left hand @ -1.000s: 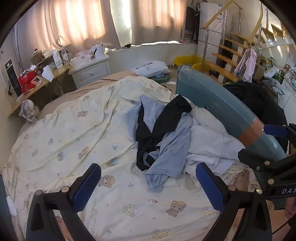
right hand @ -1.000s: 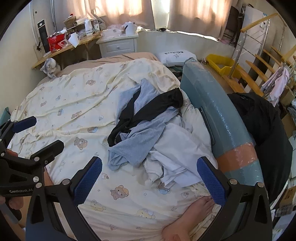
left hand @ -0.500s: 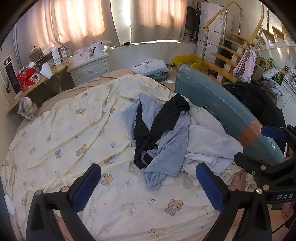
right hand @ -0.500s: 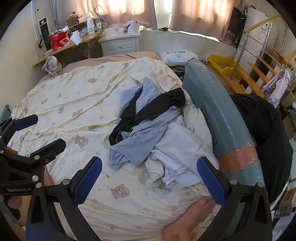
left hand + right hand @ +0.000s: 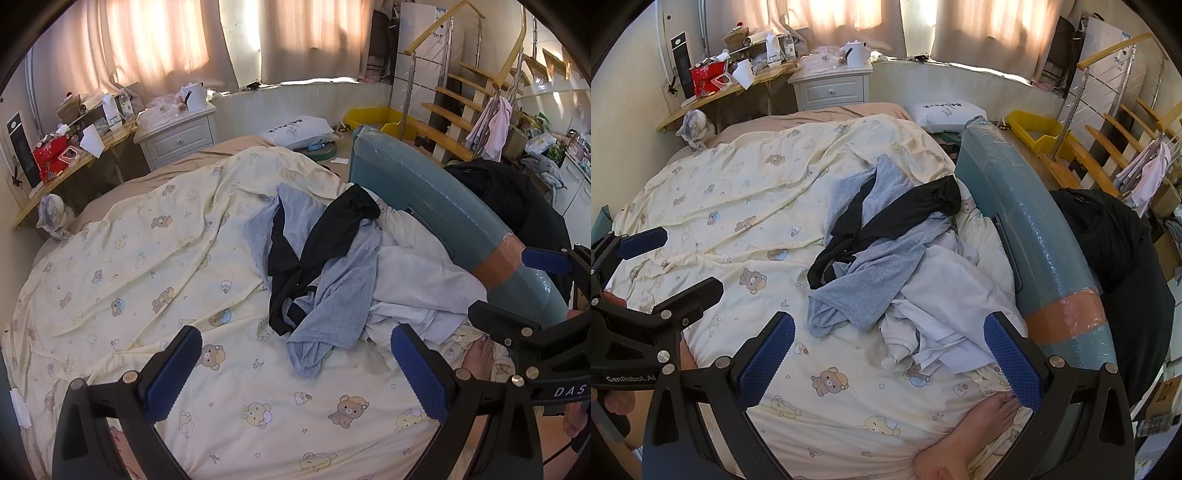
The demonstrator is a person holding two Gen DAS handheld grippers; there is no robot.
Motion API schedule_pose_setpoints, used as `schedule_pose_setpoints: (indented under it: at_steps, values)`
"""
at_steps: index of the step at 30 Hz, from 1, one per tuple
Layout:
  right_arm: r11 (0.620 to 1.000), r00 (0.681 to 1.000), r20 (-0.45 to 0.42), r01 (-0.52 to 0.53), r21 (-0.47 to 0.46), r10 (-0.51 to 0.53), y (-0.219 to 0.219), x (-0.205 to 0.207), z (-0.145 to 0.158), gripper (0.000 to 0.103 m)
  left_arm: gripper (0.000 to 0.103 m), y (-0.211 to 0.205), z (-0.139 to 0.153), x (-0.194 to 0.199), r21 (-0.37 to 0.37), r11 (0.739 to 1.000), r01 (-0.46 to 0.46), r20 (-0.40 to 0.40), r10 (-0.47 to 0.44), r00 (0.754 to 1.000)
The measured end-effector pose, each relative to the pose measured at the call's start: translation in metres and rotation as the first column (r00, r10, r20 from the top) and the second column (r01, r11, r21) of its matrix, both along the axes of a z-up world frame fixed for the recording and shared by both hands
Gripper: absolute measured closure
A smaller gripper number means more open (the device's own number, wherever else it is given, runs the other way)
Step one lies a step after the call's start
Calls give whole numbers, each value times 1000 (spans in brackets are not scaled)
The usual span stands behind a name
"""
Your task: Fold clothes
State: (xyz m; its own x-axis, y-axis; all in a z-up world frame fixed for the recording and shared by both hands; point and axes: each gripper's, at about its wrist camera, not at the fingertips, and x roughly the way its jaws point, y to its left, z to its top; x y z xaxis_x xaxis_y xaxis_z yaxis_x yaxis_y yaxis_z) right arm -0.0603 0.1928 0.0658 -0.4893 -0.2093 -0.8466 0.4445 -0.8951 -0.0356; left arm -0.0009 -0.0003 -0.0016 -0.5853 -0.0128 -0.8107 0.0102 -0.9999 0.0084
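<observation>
A heap of clothes lies on the bear-print sheet (image 5: pixel 110 280) of a round bed: a black garment (image 5: pixel 325 236) draped over a grey-blue one (image 5: pixel 343 291), with a white one (image 5: pixel 421 288) to their right. The right wrist view shows the same black garment (image 5: pixel 894 221), grey-blue garment (image 5: pixel 871 284) and white garment (image 5: pixel 945 295). My left gripper (image 5: pixel 295 373) is open above the sheet, short of the heap, holding nothing. My right gripper (image 5: pixel 888 356) is open too, hovering over the near edge of the heap.
A teal padded headboard (image 5: pixel 436 206) curves along the bed's right side, with dark clothing (image 5: pixel 517 199) behind it. A bare foot (image 5: pixel 982 424) rests on the sheet near me. A white nightstand (image 5: pixel 177 136), cluttered shelf (image 5: pixel 74 147) and wooden stairs (image 5: pixel 461 96) stand beyond the bed.
Both views have shifted slightly, and the clothes heap sits a little nearer the grippers. The clothes lie as before and both grippers stay open.
</observation>
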Motion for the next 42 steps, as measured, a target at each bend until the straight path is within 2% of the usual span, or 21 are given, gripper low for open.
schedule_pose_setpoints:
  at_steps: [28, 38, 42]
  values:
    - [1000, 1000, 2, -5, 8, 5, -2, 2, -2, 0, 0, 0, -3, 1, -5, 1000, -4, 6, 4, 1000]
    - [1000, 1000, 1, 7, 14, -7, 2, -3, -3, 0, 0, -10, 0, -1, 23, 999, -25, 13, 25, 1000]
    - [1000, 1000, 0, 14, 17, -14, 4, -5, -3, 0, 0, -9, -5, 0, 6, 1000, -23, 28, 23, 999]
